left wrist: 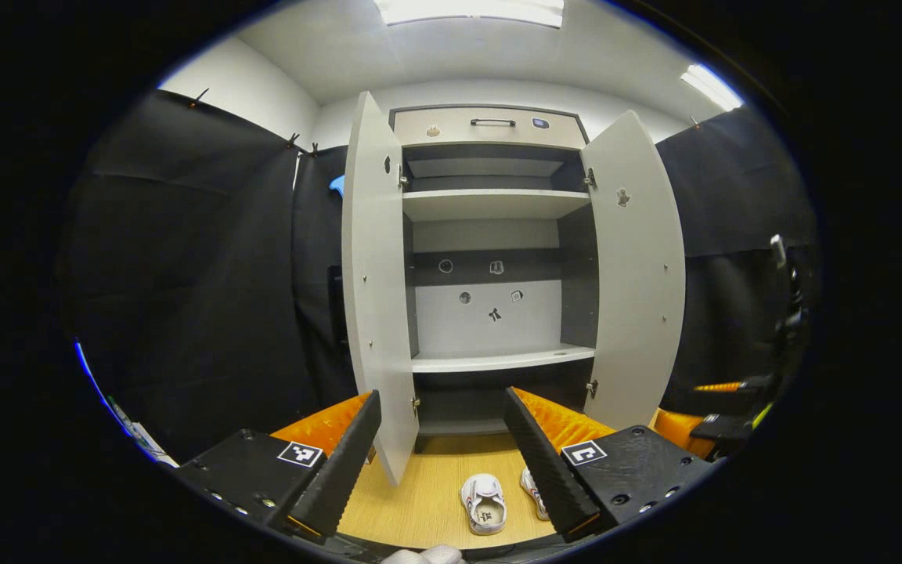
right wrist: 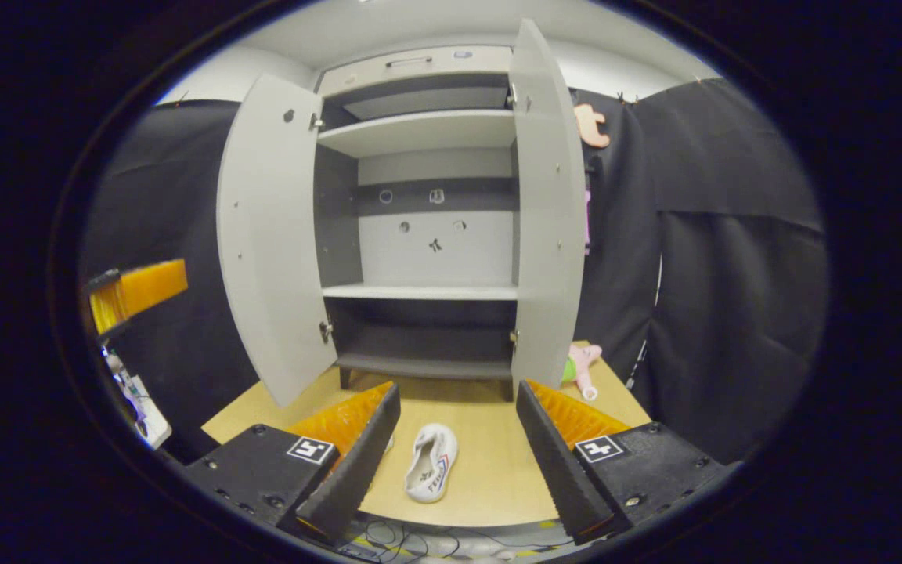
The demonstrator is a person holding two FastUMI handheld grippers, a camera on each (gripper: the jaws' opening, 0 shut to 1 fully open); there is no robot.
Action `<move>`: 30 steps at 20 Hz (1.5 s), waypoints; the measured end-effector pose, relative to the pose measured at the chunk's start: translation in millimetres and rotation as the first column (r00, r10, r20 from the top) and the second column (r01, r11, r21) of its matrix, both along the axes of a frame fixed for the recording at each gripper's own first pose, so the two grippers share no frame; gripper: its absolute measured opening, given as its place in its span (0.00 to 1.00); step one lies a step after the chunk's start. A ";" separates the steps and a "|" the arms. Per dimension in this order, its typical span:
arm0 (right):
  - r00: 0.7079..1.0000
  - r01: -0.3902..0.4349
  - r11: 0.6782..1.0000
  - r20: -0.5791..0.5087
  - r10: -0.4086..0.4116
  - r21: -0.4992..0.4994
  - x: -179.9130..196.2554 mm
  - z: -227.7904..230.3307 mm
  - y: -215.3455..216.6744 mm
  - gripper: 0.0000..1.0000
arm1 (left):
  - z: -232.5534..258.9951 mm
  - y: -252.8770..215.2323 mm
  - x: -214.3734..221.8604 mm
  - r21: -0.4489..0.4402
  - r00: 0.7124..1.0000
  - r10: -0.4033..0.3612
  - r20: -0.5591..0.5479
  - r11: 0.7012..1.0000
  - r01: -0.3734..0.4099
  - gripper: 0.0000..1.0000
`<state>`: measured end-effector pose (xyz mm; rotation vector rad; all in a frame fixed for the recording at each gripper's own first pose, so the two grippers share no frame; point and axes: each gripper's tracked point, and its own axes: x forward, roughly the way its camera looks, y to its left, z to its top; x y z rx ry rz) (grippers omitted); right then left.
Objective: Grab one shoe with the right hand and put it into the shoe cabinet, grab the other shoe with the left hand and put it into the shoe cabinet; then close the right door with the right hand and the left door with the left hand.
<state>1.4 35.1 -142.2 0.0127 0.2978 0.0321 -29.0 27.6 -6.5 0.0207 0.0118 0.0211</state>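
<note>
Wooden floor [right wrist: 490, 478] carries two small white shoes [right wrist: 430, 462], lying just before the open shoe cabinet [right wrist: 420, 290]. Both left gripper [left wrist: 439, 462] and right gripper [right wrist: 451, 458] stand spread, holding nothing. Shoes look light and soft; pinching the heel collar seems safest.

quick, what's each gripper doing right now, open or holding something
Left gripper: open, holding nothing, above the small white shoes on the light wooden floor.
Right gripper: open, holding nothing.
</note>
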 end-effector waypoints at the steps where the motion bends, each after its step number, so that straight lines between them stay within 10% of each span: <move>1: 0.998 -0.012 1.000 -0.055 0.012 0.010 1.9 -24.3 5.2 0.94 | -0.9 1.7 -0.1 0.004 1.000 0.003 -0.004 1.000 -0.003 0.95; 12: 0.900 -0.086 0.991 -0.418 0.123 0.106 56.0 -224.8 74.4 0.79 | -9.4 16.5 -6.1 0.026 0.996 0.075 -0.048 0.997 -0.074 0.96; 24: 0.854 -0.044 0.995 -0.513 0.086 0.094 164.2 -297.3 79.1 0.69 | -14.6 27.2 13.8 0.069 0.982 0.170 -0.087 0.984 -0.165 0.96; 30: 0.845 -0.070 0.991 -0.522 0.119 0.112 181.8 -307.8 83.5 0.41 | -25.2 18.1 37.3 0.037 0.977 0.172 -0.127 0.985 -0.169 0.96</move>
